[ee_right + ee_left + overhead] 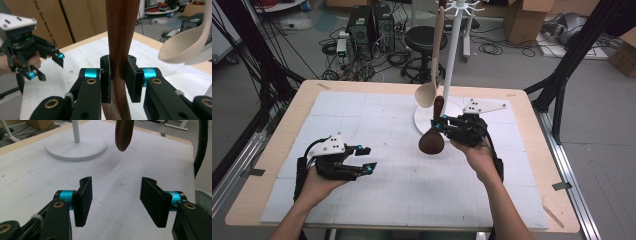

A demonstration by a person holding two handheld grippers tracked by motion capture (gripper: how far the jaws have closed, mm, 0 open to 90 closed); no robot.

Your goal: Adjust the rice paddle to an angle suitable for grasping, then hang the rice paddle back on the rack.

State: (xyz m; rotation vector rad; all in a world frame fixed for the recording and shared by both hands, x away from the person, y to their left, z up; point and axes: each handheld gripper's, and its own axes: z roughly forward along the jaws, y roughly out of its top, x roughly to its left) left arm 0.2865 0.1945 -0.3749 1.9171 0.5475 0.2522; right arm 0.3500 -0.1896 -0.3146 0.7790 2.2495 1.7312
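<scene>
My right gripper [441,123] is shut on the handle of a dark brown wooden spoon [431,141], which hangs upright with its bowl down just above the white mat. In the right gripper view the pads clamp that handle [121,37] from both sides. A pale wooden spoon [428,92] hangs from a white rack's pole [453,55], close beside the dark one; its bowl [185,48] shows at the right. My left gripper [367,159] rests low at the mat's front left, open with nothing between its pads [83,200]. The dark spoon's bowl [123,133] hangs ahead of it.
The rack's round white base [424,120] stands on the mat [362,115] at back centre. The wooden table edge [267,150] frames the mat. Black frame posts [582,45] flank the table. A stool [424,40], computers and cardboard boxes stand on the floor behind.
</scene>
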